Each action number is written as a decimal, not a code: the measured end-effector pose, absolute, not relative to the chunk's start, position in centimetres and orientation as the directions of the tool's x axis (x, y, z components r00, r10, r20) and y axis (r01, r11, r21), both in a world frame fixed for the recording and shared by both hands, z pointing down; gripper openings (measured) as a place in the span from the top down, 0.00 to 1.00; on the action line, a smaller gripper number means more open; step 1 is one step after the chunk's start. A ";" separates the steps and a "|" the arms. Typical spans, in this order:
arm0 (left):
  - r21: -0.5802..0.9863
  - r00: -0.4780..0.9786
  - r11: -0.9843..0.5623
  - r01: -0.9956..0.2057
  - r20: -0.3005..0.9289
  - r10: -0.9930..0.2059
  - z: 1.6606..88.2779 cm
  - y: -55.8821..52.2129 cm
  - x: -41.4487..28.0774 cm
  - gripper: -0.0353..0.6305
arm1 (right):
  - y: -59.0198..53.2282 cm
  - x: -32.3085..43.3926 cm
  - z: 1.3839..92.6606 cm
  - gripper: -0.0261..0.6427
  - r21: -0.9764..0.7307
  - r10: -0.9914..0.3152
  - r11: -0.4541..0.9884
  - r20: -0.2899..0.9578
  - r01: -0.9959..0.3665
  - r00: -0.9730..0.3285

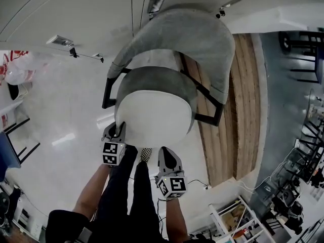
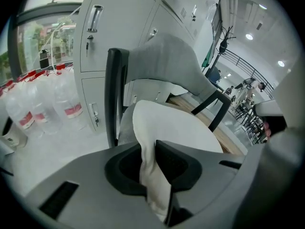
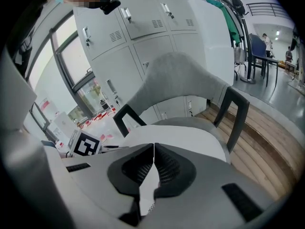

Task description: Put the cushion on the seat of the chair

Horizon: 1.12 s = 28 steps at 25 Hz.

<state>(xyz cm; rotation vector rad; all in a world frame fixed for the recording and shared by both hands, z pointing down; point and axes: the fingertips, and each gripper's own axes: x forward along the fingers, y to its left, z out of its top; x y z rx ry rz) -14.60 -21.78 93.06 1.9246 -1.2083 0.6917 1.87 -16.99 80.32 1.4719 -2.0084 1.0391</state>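
- The cushion [image 1: 154, 118], white and round, is spread over the grey seat [image 1: 152, 77] of the chair [image 1: 197, 34] and covers most of it. Its near rim overhangs the seat's front. Whether it already rests fully on the seat cannot be told.
- The left claw [image 1: 117, 133] is clamped on the cushion's near left rim, with a fold of white fabric bunched between its pads. A rim grip is judged to leave the body of the cushion free to lie flat.
- The right claw [image 1: 166, 153] is seen with its jaws together, the tips right at the cushion's near edge. Whether a thin piece of hem is caught there cannot be made out.
- Both claws are kept side by side at the front rim and slanted downward. This is judged to let the far side reach toward the backrest while the hands stay outside the black armrests [image 1: 109, 92].
- The chair is faced with its backrest away from the person, so the seat is open to the front.
- The placing is judged nearly done: seating the overhanging rim and letting go remain.
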 end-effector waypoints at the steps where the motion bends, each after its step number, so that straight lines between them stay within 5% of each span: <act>1: 0.303 0.404 -0.273 -0.913 0.763 -0.504 93.5 -21.8 -14.7 0.86 | -16.9 1.8 80.5 0.92 -0.313 -0.605 0.150 0.721 -0.938 -0.337; 23: 0.339 0.414 -0.239 -0.910 0.780 -0.469 99.1 -22.1 -16.1 0.82 | -16.3 1.1 82.8 0.92 -0.327 -0.588 0.134 0.734 -0.935 -0.341; 28: 0.335 0.399 -0.217 -0.917 0.777 -0.487 98.6 -22.5 -16.9 0.73 | -16.4 0.9 82.4 0.92 -0.326 -0.597 0.137 0.727 -0.935 -0.341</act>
